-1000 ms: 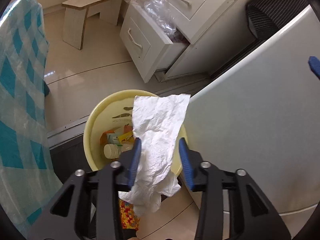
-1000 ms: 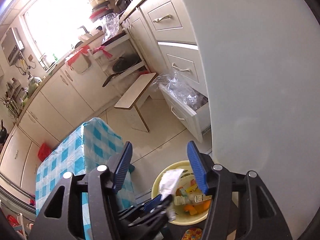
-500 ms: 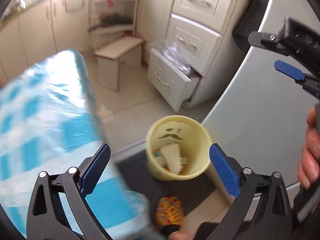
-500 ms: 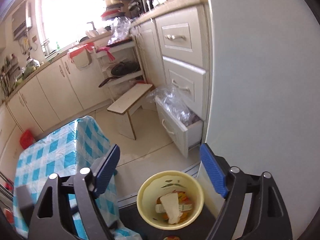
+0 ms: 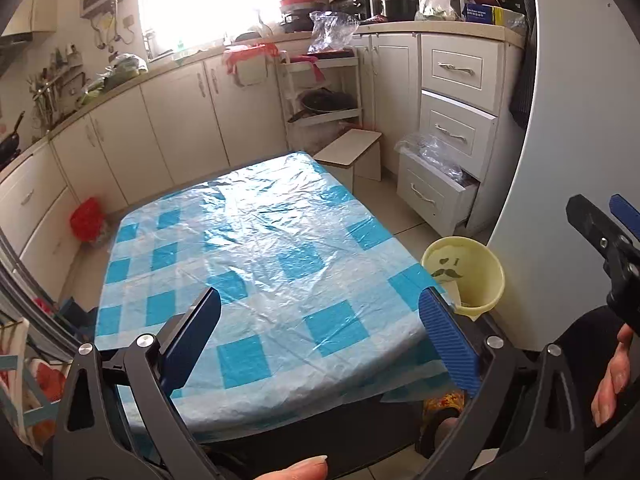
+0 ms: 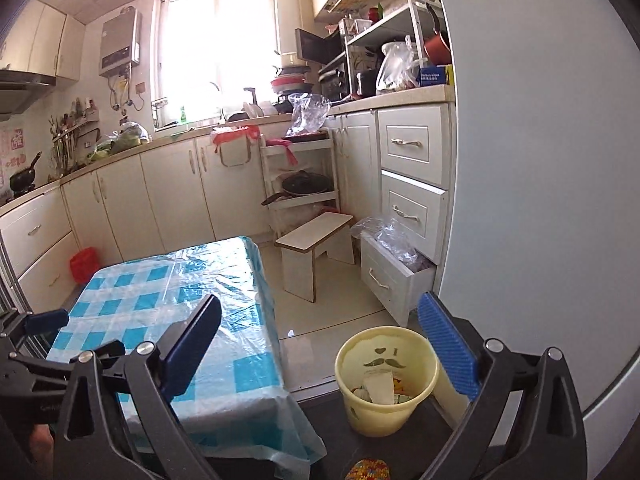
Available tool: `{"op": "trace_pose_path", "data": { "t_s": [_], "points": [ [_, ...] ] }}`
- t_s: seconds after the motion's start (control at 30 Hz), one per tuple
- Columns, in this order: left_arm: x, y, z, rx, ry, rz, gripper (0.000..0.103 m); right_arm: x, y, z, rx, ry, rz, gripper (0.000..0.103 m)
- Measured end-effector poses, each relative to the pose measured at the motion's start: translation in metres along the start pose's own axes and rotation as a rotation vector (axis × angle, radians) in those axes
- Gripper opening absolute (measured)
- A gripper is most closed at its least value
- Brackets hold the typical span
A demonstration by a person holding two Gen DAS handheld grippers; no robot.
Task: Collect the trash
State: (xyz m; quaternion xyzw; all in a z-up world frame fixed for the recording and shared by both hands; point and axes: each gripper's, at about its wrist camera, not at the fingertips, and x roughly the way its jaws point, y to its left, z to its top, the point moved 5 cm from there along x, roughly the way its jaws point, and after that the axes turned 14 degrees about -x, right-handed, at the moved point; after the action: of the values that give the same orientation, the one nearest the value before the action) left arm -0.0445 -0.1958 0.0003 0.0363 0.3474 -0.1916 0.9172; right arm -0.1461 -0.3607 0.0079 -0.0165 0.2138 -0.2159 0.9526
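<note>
A pale yellow trash bin with a moustache print stands on the floor beside the table's right edge; it also shows in the left wrist view. A white crumpled tissue lies inside it on other trash. My left gripper is open and empty above the blue checked table. My right gripper is open and empty, raised above the bin and the floor. The right gripper's finger shows at the right edge of the left wrist view.
A grey-white fridge stands right of the bin. An open bottom drawer with plastic bags and a small wooden stool stand behind it. Cabinets line the back wall. A red bag lies on the floor at left.
My left gripper opened and the tissue dropped into the bin. Both grippers then rose and drew back; the left swung left over the table.
</note>
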Motion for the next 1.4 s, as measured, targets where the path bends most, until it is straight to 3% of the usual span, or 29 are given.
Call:
{"op": "trace_pose_path", "data": {
  "t_s": [0.23,0.47,1.4],
  "points": [
    [-0.041,0.033,-0.004,-0.063,-0.034,-0.001,0.095,-0.039,0.030,0.006,-0.064,0.004,0.009,0.096],
    [-0.069,0.038,-0.011,-0.054,-0.083,0.016,0.095,-0.062,0.030,0.013,-0.032,-0.015,-0.006,0.096],
    [-0.093,0.034,-0.014,-0.044,-0.122,0.012,0.095,-0.067,0.033,0.006,-0.039,0.015,-0.017,0.096]
  ]
}}
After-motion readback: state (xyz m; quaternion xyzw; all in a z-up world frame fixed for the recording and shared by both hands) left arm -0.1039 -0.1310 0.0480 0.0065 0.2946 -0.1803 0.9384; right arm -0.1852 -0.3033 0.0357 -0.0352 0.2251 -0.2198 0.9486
